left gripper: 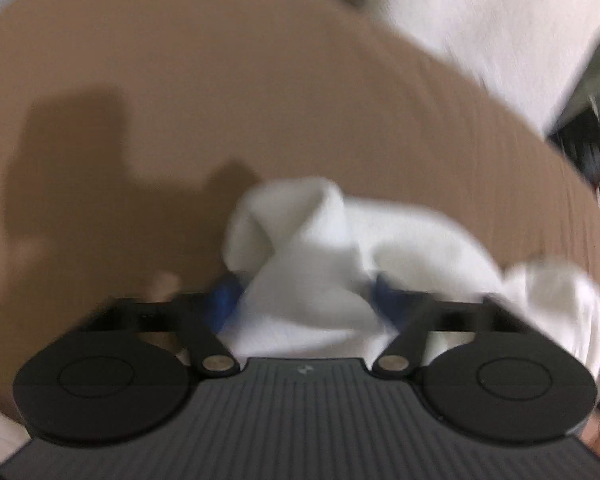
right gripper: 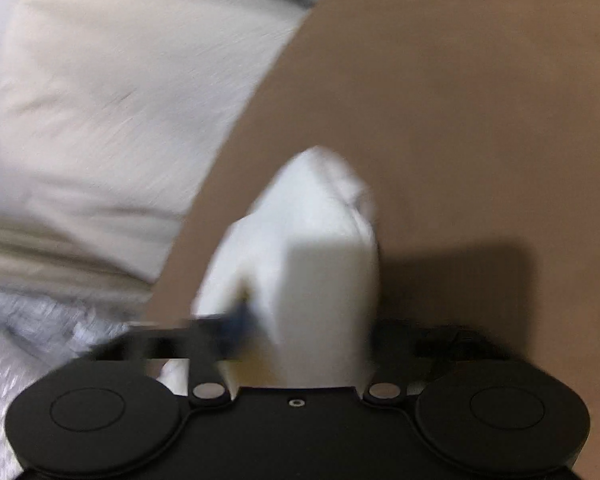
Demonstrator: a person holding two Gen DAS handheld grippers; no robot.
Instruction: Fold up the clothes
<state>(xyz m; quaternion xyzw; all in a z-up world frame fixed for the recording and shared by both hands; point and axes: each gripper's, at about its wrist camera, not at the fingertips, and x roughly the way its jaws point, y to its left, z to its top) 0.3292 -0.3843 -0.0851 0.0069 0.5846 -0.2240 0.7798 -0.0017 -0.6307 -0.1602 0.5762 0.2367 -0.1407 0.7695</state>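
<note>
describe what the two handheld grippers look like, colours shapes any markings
Both are black. The left gripper has a grey ribbed body with a small pale mark, two round black discs with an inset circle each, silver pivot pins, thin black link arms and blue finger pads. The right gripper has a smooth black body with a small round screw hole, matching discs and silver pins, and a blue pad. No cables or sleeves are clear.

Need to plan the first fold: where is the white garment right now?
The white garment lies bunched on the brown cardboard sheet, low in both wrist views, between the fingers of the left gripper and right gripper.
</note>
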